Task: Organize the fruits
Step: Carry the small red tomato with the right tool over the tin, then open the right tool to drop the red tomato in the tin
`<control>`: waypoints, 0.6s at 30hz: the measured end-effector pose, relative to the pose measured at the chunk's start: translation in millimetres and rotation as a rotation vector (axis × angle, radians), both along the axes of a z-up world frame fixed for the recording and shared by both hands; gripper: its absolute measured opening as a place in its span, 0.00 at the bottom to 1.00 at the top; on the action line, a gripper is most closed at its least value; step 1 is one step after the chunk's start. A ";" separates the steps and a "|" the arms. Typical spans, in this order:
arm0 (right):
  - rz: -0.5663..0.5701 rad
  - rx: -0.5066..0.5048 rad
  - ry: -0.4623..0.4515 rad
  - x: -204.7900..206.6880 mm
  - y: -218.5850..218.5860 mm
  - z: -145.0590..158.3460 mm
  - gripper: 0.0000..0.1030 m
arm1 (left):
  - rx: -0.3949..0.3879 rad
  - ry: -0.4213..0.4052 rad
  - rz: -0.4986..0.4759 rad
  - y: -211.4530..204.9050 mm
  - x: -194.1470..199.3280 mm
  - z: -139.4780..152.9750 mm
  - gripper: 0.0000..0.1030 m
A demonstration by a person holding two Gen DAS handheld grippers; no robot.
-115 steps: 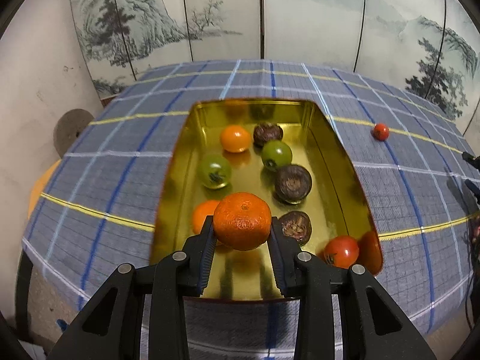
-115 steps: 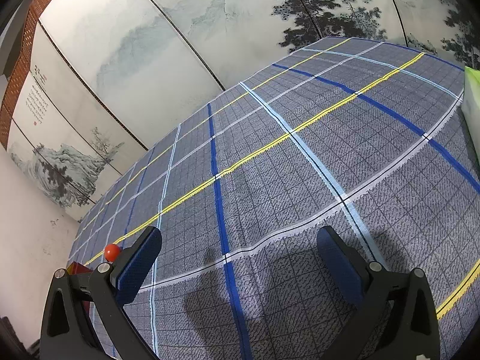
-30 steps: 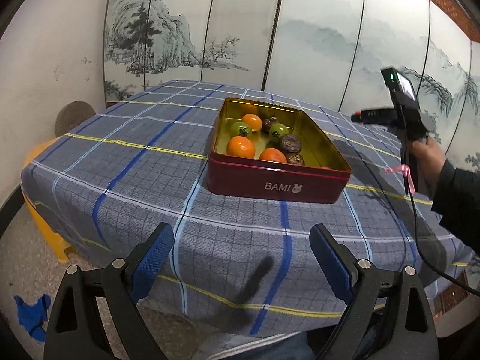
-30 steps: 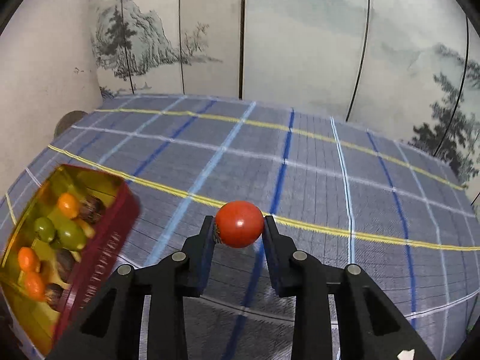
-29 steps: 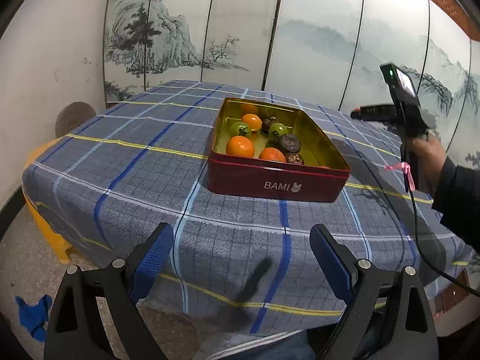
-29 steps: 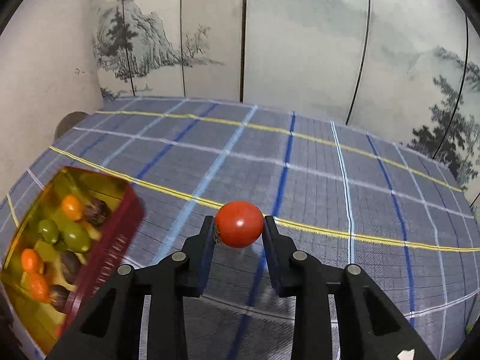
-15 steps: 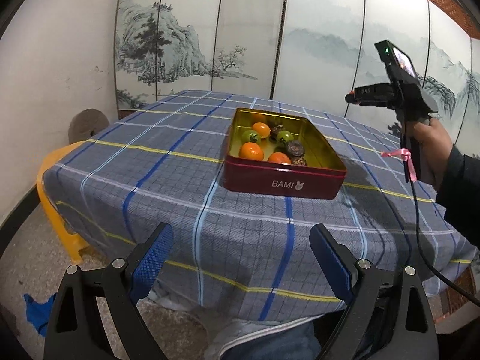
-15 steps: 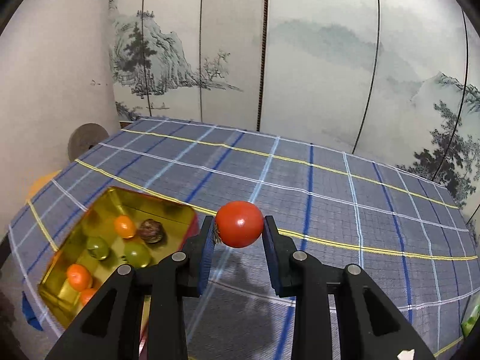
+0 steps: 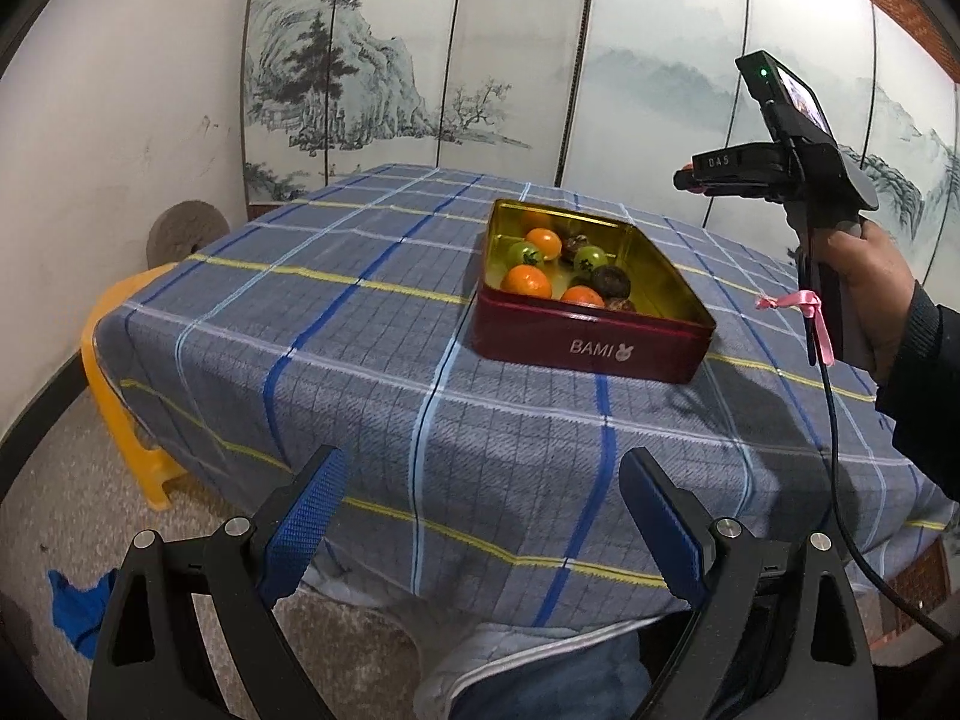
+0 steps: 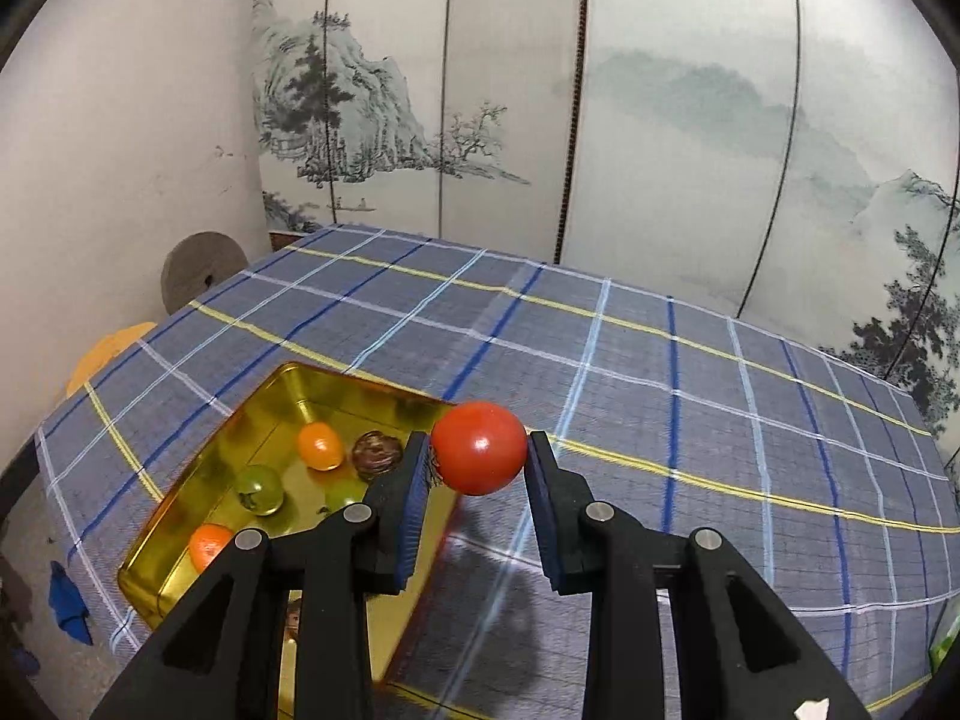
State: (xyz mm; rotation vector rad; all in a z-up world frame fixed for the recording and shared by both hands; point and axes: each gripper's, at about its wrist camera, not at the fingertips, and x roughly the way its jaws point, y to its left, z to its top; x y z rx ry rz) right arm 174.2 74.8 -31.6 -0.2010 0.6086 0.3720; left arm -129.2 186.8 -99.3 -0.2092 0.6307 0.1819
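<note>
Right wrist view: right gripper [image 10: 479, 462] clamped on red tomato [image 10: 478, 447], held in the air above the tin's [image 10: 180, 486] right edge, likely so it can drop in with the other fruits [image 9: 527, 282]. Left gripper [image 9: 480, 516] spread wide, holding nothing, off the table's [image 9: 300, 324] near edge, probably to stay clear.

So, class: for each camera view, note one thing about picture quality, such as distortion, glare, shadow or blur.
Left wrist view: fisheye bending curves the screen panels and table edge, with black corners. Right wrist view: a small glare spot sits on the tomato held in the right gripper, the gold tin mirrors the fruit, and a dark shadow falls on the tablecloth under the gripper.
</note>
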 end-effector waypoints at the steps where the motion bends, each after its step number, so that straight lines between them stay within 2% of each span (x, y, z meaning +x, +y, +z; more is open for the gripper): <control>1: 0.005 -0.002 0.002 -0.3 2.9 -1.3 0.28 | -0.004 0.004 0.004 1.6 -0.2 -1.8 0.89; 18: 0.127 -0.064 0.109 -2.2 71.0 -47.4 0.28 | -0.063 0.052 0.048 30.2 1.5 -28.0 0.89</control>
